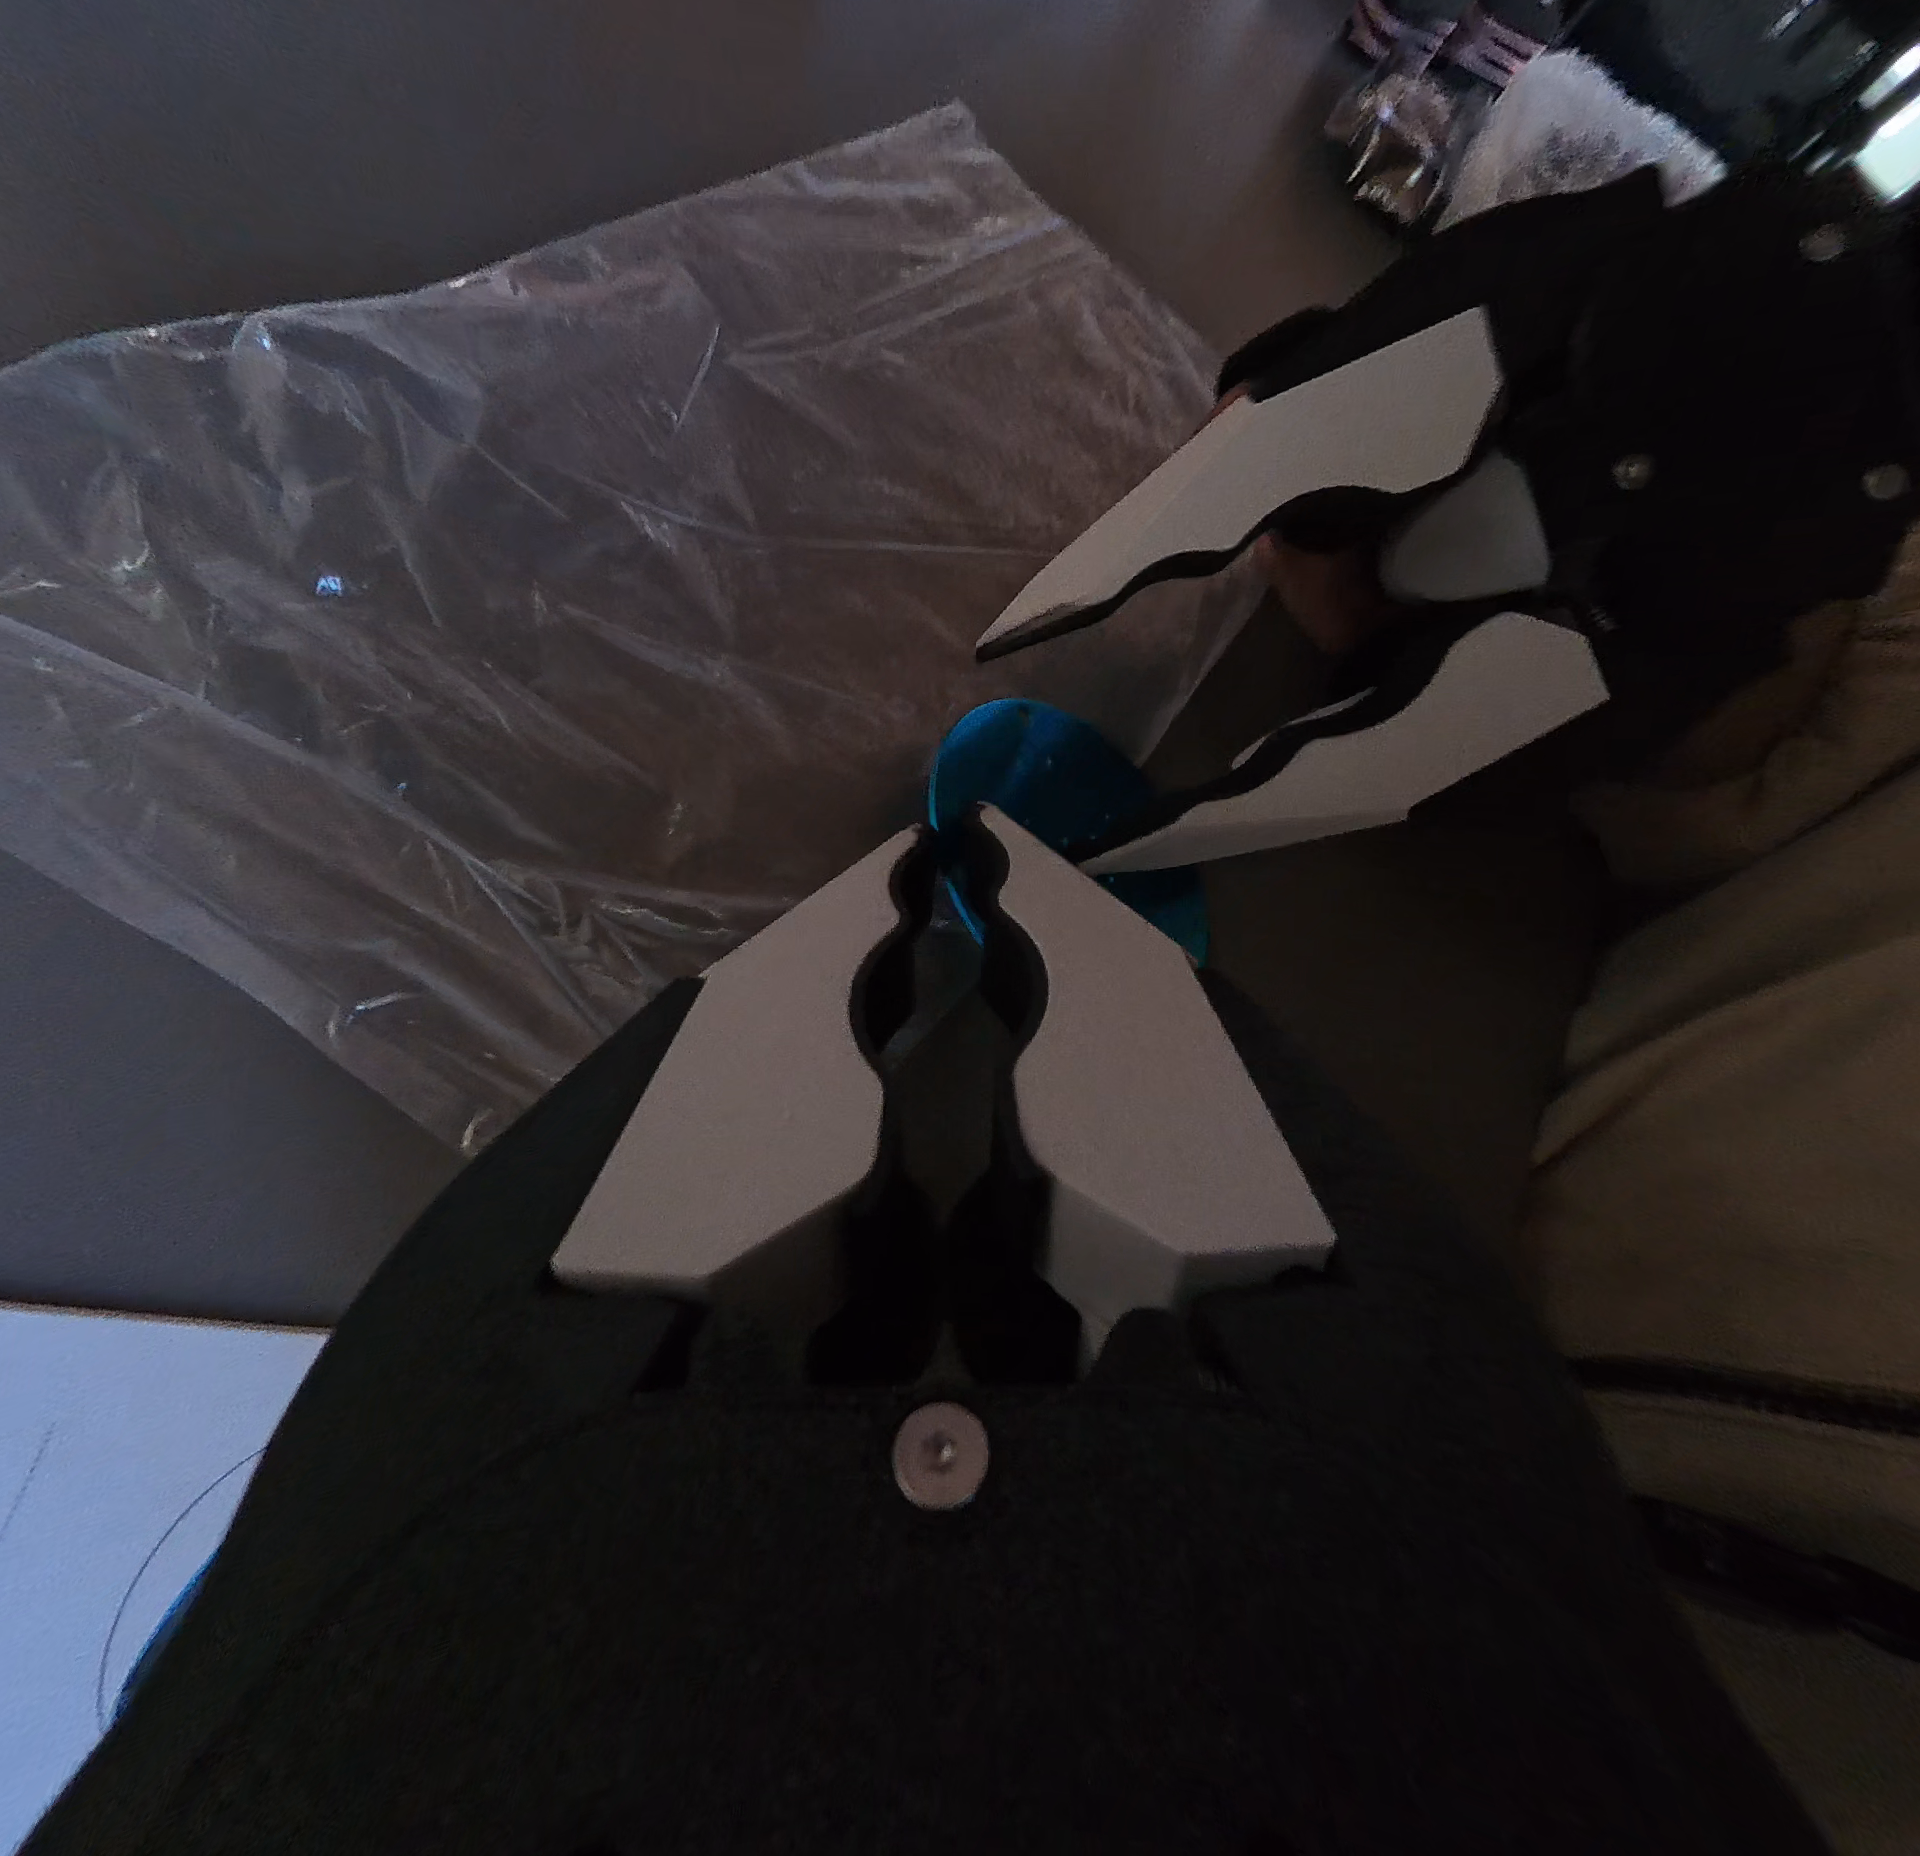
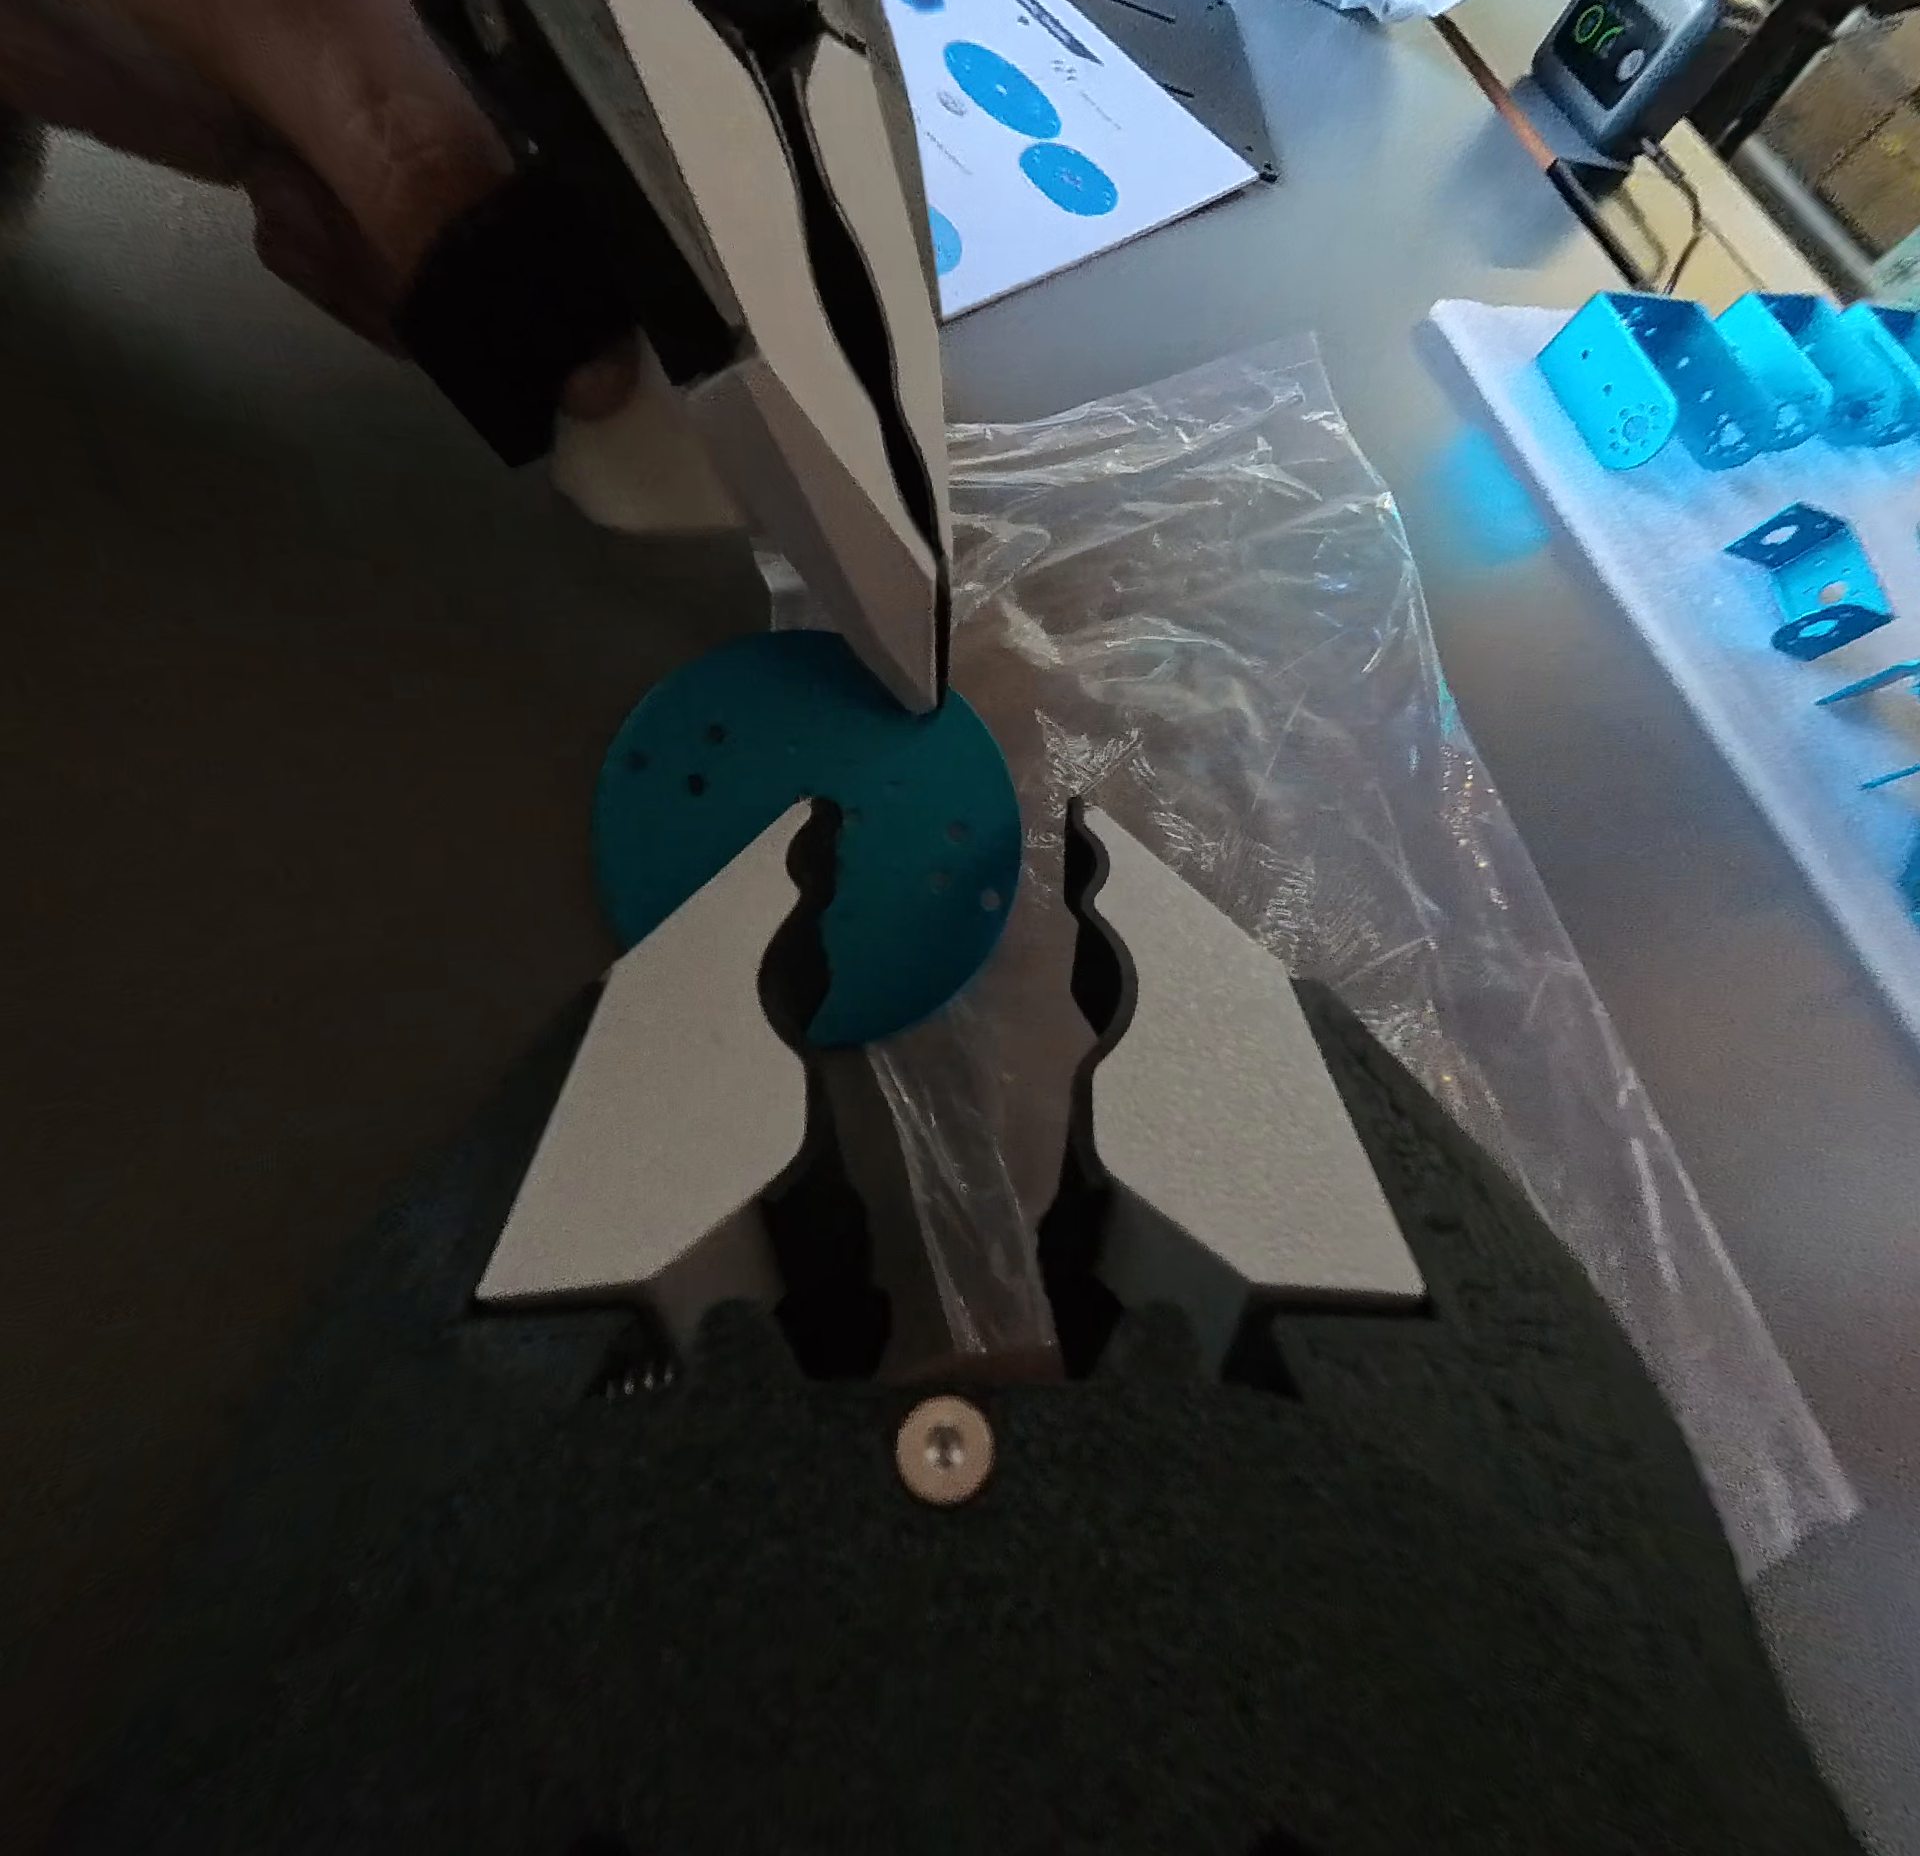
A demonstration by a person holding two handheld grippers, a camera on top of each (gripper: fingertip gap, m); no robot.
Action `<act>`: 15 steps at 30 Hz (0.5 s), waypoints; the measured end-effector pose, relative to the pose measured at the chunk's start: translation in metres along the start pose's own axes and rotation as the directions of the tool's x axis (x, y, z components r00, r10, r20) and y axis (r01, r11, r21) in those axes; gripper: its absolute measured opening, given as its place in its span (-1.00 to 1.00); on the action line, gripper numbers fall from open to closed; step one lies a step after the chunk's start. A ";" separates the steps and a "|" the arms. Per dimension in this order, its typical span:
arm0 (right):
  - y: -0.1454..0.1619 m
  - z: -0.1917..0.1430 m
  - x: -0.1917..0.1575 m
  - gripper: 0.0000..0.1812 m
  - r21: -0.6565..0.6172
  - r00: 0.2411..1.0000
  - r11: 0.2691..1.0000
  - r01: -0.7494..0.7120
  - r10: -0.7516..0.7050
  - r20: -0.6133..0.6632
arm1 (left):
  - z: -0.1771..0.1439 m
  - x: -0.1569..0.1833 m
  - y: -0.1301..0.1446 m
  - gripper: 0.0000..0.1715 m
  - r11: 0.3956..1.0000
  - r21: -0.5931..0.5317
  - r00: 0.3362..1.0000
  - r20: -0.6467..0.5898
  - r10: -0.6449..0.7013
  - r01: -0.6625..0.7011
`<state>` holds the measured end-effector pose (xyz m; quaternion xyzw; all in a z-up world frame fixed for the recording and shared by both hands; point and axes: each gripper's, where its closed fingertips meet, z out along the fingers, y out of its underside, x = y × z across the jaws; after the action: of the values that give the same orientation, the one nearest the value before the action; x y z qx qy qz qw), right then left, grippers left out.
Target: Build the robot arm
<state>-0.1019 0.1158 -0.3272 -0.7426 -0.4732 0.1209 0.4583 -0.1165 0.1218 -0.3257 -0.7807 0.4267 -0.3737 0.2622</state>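
Between right gripper (image 2: 940, 819) fingers, blue disc (image 2: 790, 767), pinched by left gripper (image 1: 948, 827)

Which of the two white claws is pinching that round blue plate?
The left gripper, coming down from the top of the right wrist view, is shut on the blue disc at its edge. The right gripper stands open, gripping nothing.
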 end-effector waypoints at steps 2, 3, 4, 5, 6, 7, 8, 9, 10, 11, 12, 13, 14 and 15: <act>-0.002 -0.003 0.000 -0.52 0.018 0.997 0.998 -0.059 0.058 0.052 | -0.004 0.004 -0.005 -1.00 0.999 0.033 1.000 -0.026 0.000 0.000; -0.002 -0.004 0.000 -0.52 0.026 0.992 0.995 -0.093 0.090 0.084 | -0.005 0.007 -0.008 -1.00 0.999 0.050 0.999 -0.046 0.003 0.000; -0.003 -0.006 0.002 -0.47 0.032 0.985 0.991 -0.131 0.127 0.114 | -0.007 0.010 -0.011 -1.00 0.998 0.065 0.998 -0.070 0.006 -0.001; -0.003 -0.008 0.003 -0.41 0.037 0.974 0.984 -0.174 0.167 0.155 | -0.008 0.013 -0.013 -1.00 0.997 0.077 0.996 -0.092 0.009 -0.002; -0.003 -0.010 -0.001 -0.41 0.031 0.953 0.975 -0.218 0.206 0.224 | -0.009 0.017 -0.014 -1.00 0.996 0.088 0.993 -0.114 0.015 -0.005; -0.004 -0.012 -0.008 -0.40 0.014 0.918 0.965 -0.263 0.246 0.312 | -0.010 0.020 -0.015 -1.00 0.995 0.101 0.990 -0.137 0.021 -0.007; -0.004 -0.014 -0.014 -0.36 -0.018 0.874 0.952 -0.306 0.288 0.392 | -0.011 0.024 -0.016 -1.00 0.994 0.112 0.987 -0.161 0.021 -0.002; -0.002 -0.015 -0.018 -0.35 -0.057 0.835 0.942 -0.331 0.320 0.448 | -0.011 0.027 -0.017 -1.00 0.993 0.120 0.983 -0.184 0.020 0.002; -0.001 -0.015 -0.019 -0.35 -0.087 0.808 0.935 -0.345 0.343 0.480 | -0.011 0.029 -0.017 -1.00 0.992 0.128 0.980 -0.199 0.025 0.000; -0.002 -0.016 -0.022 -0.43 -0.097 0.781 0.930 -0.353 0.351 0.516 | -0.010 0.032 -0.017 -1.00 0.991 0.134 0.977 -0.209 0.036 -0.008; -0.002 -0.019 -0.025 -0.51 -0.107 0.757 0.929 -0.355 0.353 0.551 | -0.011 0.034 -0.018 -1.00 0.990 0.142 0.974 -0.220 0.049 -0.018; -0.001 -0.020 -0.026 -0.64 -0.118 0.745 0.929 -0.351 0.354 0.566 | -0.012 0.037 -0.019 -1.00 0.988 0.153 0.971 -0.233 0.060 -0.025; -0.002 -0.022 -0.025 -0.75 -0.115 0.735 0.927 -0.358 0.355 0.578 | -0.014 0.040 -0.020 -1.00 0.986 0.164 0.966 -0.248 0.070 -0.029; -0.005 -0.025 -0.024 -0.83 -0.100 0.719 0.921 -0.377 0.359 0.595 | -0.016 0.043 -0.022 -1.00 0.983 0.178 0.961 -0.266 0.079 -0.032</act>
<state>-0.1028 0.0827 -0.3156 -0.7374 -0.4353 0.4459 0.2607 -0.1042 0.0943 -0.2850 -0.6842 0.4465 -0.5052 0.2780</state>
